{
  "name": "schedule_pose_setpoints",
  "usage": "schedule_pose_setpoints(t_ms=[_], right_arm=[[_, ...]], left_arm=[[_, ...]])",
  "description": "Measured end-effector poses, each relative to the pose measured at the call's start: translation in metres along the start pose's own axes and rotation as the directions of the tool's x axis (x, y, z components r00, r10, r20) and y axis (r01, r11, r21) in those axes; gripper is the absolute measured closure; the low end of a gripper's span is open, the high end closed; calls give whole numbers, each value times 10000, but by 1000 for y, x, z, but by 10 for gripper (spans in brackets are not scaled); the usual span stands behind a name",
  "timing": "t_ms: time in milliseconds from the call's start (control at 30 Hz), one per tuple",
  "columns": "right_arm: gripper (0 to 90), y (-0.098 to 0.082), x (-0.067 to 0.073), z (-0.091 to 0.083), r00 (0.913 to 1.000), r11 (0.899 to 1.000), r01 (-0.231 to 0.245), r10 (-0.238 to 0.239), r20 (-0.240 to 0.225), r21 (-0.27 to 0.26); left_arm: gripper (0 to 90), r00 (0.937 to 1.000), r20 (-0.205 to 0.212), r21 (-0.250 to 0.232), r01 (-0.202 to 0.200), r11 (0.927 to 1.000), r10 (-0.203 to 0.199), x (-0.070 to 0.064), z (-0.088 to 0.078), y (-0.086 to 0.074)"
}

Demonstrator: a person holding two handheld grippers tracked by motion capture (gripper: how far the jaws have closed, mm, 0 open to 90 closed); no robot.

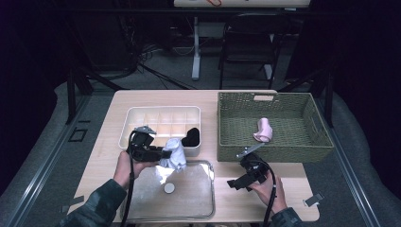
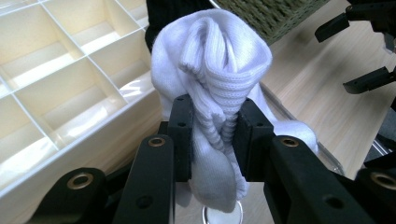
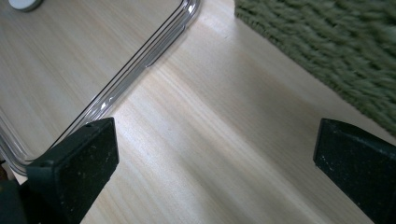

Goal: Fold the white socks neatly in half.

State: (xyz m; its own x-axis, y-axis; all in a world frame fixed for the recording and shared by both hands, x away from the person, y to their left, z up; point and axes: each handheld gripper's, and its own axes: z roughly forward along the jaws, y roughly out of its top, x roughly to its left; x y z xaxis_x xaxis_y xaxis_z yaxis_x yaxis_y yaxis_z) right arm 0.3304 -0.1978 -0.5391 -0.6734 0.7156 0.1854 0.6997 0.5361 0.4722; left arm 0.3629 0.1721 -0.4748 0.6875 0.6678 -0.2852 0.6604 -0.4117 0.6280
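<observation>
My left gripper [image 2: 212, 140] is shut on a bunched white sock [image 2: 215, 51], pinched at its ribbed middle between both pads. In the high view the left gripper [image 1: 164, 153] holds that white sock [image 1: 176, 155] just above the near edge of the cream divided tray [image 1: 142, 118]. My right gripper [image 1: 236, 182] hovers over bare wood in front of the basket. The right gripper [image 3: 215, 154] is open, its jaws wide apart with nothing between them.
A black sock [image 1: 191, 137] fills the divided tray's near right compartment. A green woven basket [image 1: 302, 146] at the right holds a pink sock [image 1: 263, 130]. A clear tray [image 1: 198, 203] near the front edge carries a small white disc [image 1: 169, 188].
</observation>
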Motion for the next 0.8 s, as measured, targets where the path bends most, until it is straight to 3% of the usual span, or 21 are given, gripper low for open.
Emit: schedule_pose_setpoints(t_ms=[367, 633, 800], right_arm=[[0, -2, 3, 3, 10000, 10000, -40, 40, -17, -25], [0, -3, 0, 1, 10000, 9993, 55, -53, -59, 357], [0, -6, -1, 1, 9997, 9996, -192, 196, -175, 202]], left_arm=[[711, 9983, -565, 1, -161, 9999, 161, 9, -11, 14], [711, 9956, -911, -181, -255, 9995, 238, 12, -17, 25], [711, 9941, -1039, -282, -334, 9990, 303, 12, -17, 29]])
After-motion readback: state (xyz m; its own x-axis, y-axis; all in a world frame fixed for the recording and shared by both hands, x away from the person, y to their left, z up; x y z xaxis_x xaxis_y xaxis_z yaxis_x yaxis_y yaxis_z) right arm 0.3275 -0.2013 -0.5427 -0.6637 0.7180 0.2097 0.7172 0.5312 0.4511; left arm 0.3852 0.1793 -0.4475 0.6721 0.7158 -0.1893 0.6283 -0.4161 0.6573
